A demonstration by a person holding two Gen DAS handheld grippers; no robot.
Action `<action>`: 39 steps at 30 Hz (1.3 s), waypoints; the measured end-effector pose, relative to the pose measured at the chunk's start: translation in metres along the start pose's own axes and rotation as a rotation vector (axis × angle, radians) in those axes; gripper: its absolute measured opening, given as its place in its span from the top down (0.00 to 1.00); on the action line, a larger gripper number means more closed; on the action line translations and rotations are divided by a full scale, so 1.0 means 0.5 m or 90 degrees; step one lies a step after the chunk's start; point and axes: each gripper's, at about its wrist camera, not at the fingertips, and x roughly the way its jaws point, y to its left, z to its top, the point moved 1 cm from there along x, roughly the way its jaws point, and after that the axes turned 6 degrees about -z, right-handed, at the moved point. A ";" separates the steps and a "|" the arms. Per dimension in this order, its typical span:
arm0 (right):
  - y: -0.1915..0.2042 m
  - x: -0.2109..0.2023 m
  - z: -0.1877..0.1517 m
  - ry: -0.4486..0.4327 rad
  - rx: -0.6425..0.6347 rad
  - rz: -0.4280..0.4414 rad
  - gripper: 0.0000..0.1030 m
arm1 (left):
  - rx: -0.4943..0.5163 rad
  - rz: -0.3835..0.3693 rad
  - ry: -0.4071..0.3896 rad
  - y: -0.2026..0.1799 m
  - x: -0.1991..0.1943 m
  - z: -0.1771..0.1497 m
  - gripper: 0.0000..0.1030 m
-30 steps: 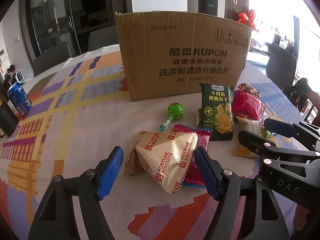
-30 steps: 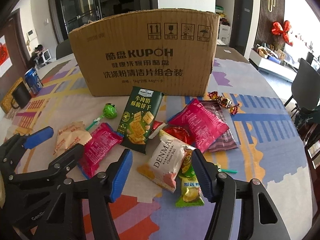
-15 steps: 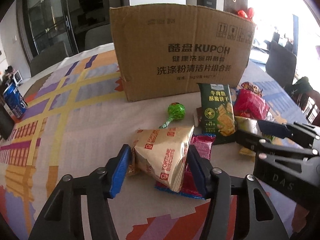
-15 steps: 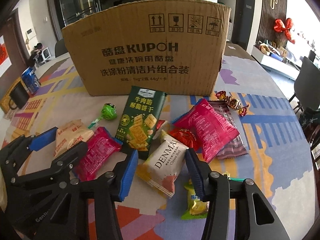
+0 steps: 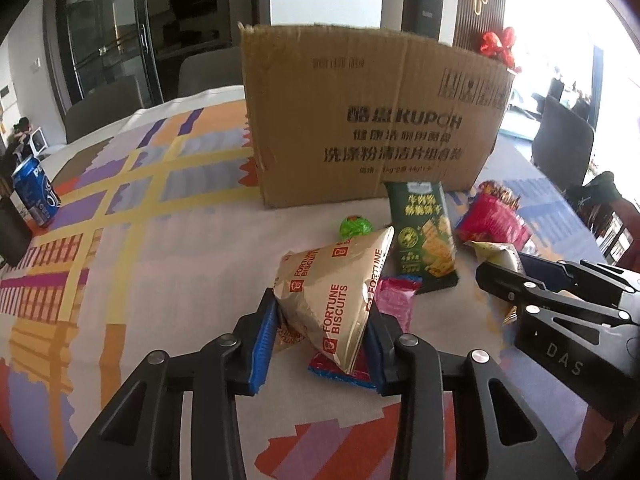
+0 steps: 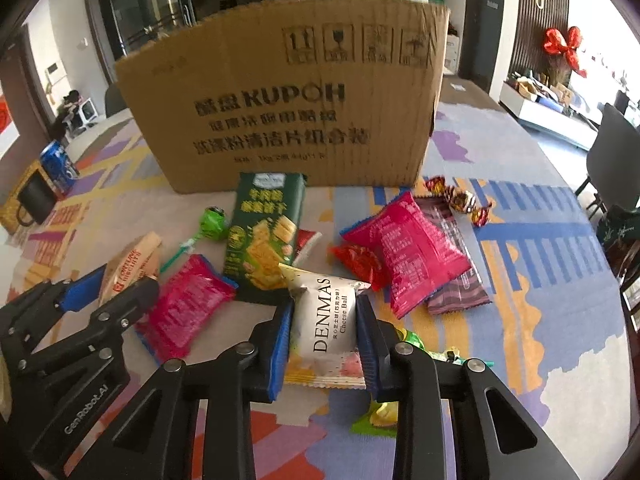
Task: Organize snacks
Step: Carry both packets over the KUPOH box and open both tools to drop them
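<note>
My left gripper [image 5: 320, 332] is shut on a gold Fortune Biscuits bag [image 5: 336, 288], which is lifted and tilted above a pink packet [image 5: 394, 300]. My right gripper [image 6: 322, 340] is shut on a white Denmas Cheese Ball packet [image 6: 328, 320]. A brown cardboard box [image 6: 288, 100] stands upright behind the snack pile; it also shows in the left wrist view [image 5: 368, 120]. A green biscuit pack [image 6: 264, 236], a green lollipop [image 6: 212, 222] and a large pink bag [image 6: 404, 248] lie on the table in front of it.
A blue soda can [image 5: 36, 192] and a black mug [image 6: 34, 200] stand at the far left. Wrapped candies [image 6: 456, 200] and a dark purple wrapper [image 6: 456, 276] lie at the right. A green-yellow packet [image 6: 384, 412] lies under my right gripper. Chairs stand around the patterned tablecloth [image 5: 132, 216].
Both grippers have closed: the left on the Fortune Biscuits bag, the right on the Denmas packet. Both have moved forward toward the box, and the biscuit bag has tipped up.
</note>
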 end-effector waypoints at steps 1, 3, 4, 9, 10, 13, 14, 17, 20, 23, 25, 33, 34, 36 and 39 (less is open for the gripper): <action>0.002 -0.010 0.002 -0.008 -0.002 0.001 0.69 | -0.001 -0.001 -0.005 -0.001 -0.009 0.003 0.63; 0.005 -0.026 0.004 -0.020 -0.004 0.007 0.69 | -0.003 -0.002 -0.015 -0.004 -0.024 0.009 0.63; 0.007 -0.036 0.007 -0.027 -0.005 0.008 0.69 | -0.005 -0.002 -0.019 -0.005 -0.031 0.011 0.63; 0.008 -0.074 0.016 -0.054 -0.010 0.017 0.69 | -0.015 -0.001 -0.040 -0.011 -0.071 0.021 0.63; 0.006 -0.082 0.017 -0.059 -0.009 0.019 0.69 | -0.016 0.000 -0.045 -0.013 -0.079 0.023 0.63; 0.002 -0.107 0.019 -0.075 -0.011 0.025 0.69 | -0.009 0.015 -0.062 -0.023 -0.105 0.031 0.63; 0.002 -0.114 0.020 -0.079 -0.013 0.026 0.69 | -0.008 0.020 -0.065 -0.025 -0.113 0.035 0.63; -0.002 -0.135 0.025 -0.093 -0.015 0.026 0.69 | -0.004 0.033 -0.079 -0.030 -0.137 0.046 0.63; -0.008 -0.152 0.031 -0.109 -0.016 0.025 0.69 | 0.007 0.048 -0.093 -0.036 -0.156 0.058 0.63; -0.015 -0.167 0.044 -0.125 -0.013 0.030 0.69 | 0.013 0.054 -0.107 -0.040 -0.167 0.072 0.63; -0.019 -0.175 0.054 -0.137 -0.012 0.026 0.69 | 0.020 0.065 -0.117 -0.043 -0.171 0.082 0.63; -0.034 -0.190 0.110 -0.176 -0.010 0.005 0.69 | 0.027 0.081 -0.138 -0.041 -0.168 0.128 0.63; -0.035 -0.191 0.116 -0.179 -0.007 0.006 0.69 | 0.026 0.080 -0.141 -0.041 -0.168 0.137 0.63; -0.037 -0.194 0.132 -0.189 -0.006 0.005 0.69 | 0.033 0.087 -0.150 -0.042 -0.167 0.151 0.63; -0.039 -0.199 0.159 -0.200 -0.003 0.011 0.69 | 0.044 0.087 -0.159 -0.047 -0.161 0.176 0.63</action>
